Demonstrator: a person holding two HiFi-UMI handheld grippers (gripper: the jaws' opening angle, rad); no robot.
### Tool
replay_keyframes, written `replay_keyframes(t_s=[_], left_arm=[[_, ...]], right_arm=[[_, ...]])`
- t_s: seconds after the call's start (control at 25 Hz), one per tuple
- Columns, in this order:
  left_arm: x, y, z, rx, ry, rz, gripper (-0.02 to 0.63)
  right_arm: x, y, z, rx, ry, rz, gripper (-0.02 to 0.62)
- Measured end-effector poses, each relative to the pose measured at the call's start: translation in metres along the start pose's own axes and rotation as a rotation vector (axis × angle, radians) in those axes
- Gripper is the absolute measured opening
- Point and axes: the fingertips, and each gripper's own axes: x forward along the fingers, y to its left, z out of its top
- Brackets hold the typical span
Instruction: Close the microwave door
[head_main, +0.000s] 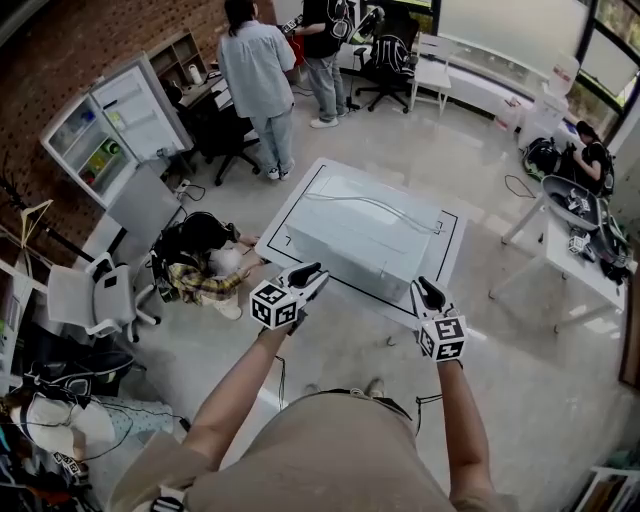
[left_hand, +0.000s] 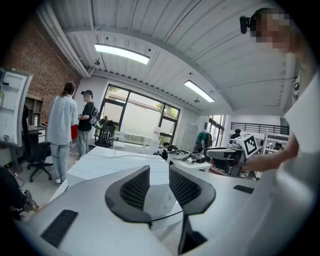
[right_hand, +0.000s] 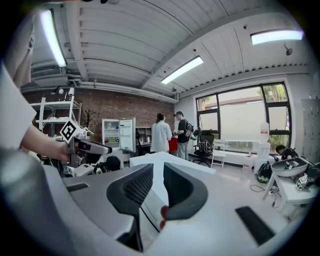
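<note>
- Left gripper (head_main: 314, 273): jaws just a narrow gap apart, nothing in them, sitting by the near-left corner of the white microwave (head_main: 360, 235).
- Right gripper (head_main: 426, 290): same deal, barely open and empty, by the microwave's near-right corner.
- Can't make out its door.

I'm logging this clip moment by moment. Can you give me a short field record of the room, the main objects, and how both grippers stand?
setting: open office room with a brick wall and large windows
left gripper: in the air, jaws slightly apart, nothing between them
right gripper: in the air, jaws slightly apart, nothing between them
white box-shaped unit: ahead of both grippers, on a black-outlined floor mat
fridge: by the brick wall, door open
people: two standing, one low on the floor
microwave: cannot be identified in these views
</note>
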Motion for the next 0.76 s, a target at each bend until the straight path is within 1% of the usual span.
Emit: replay_keyframes(t_s=[0.24,0.48,0.76], left_arm=[[0.003,0.001,-0.002,-0.007,-0.001,-0.009,0.109],[0.01,-0.004,-0.008,-0.008,0.02,-0.012,0.109],[0.019,-0.002,-0.009,0.009,0.041,-0.014,0.109]], right_arm=[[0.003,-0.002,0.0,0.0,-0.003,-0.018,0.063],[0.001,-0.009,-0.007,0.007,0.004,-0.02,0.061],[0.005,-0.014,-0.012,0.022,0.003,-0.016,0.061]])
